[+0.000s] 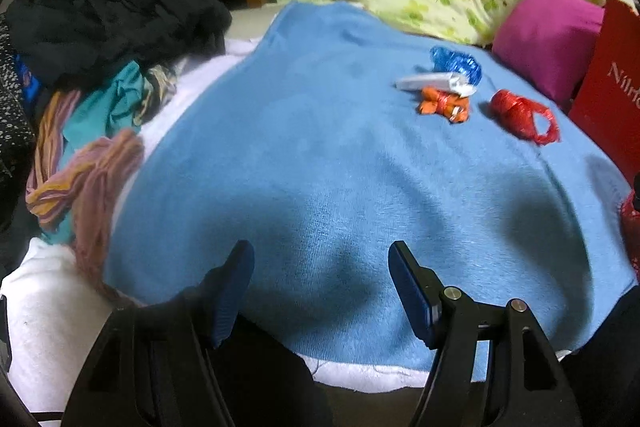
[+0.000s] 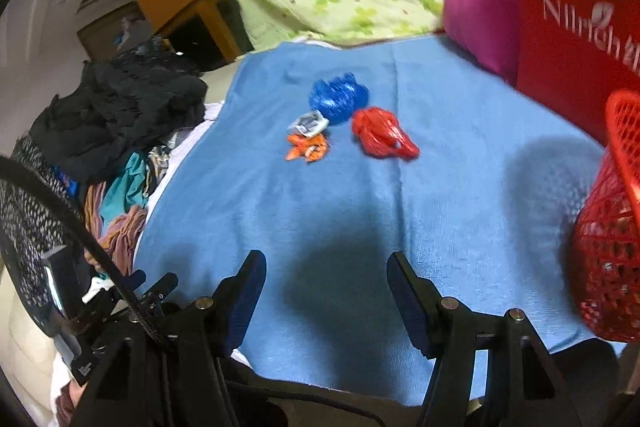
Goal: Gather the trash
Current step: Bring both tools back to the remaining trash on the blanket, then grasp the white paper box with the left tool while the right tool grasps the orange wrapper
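Pose, left claw (image 1: 322,263): tilted downward over the near part of the blue terry towel (image 1: 320,167), blue-padded fingers spread, nothing between them.
Pose, right claw (image 2: 326,275): likewise angled down above the same towel (image 2: 360,207), fingers apart and empty; the left tool's black frame and cable show at the lower left of its view.
Trash: four crumpled wrappers clustered on the far half of the towel, well ahead of both claws.
Blue shiny foil wrapper (image 2: 338,97): farthest of the group.
White-grey wrapper (image 2: 308,125): touching the blue one and lying on the crumpled orange wrapper (image 2: 306,149).
Red crinkled plastic wrapper (image 2: 382,135): just beside the others, on the basket side.
Container: red plastic mesh basket (image 2: 608,247) at the towel's right edge; its contents cannot be made out through the mesh.
Surroundings: red printed paper bag (image 2: 572,7) and magenta cushion (image 2: 480,7) behind the basket; heap of dark and striped clothes (image 1: 100,67) left of the towel.
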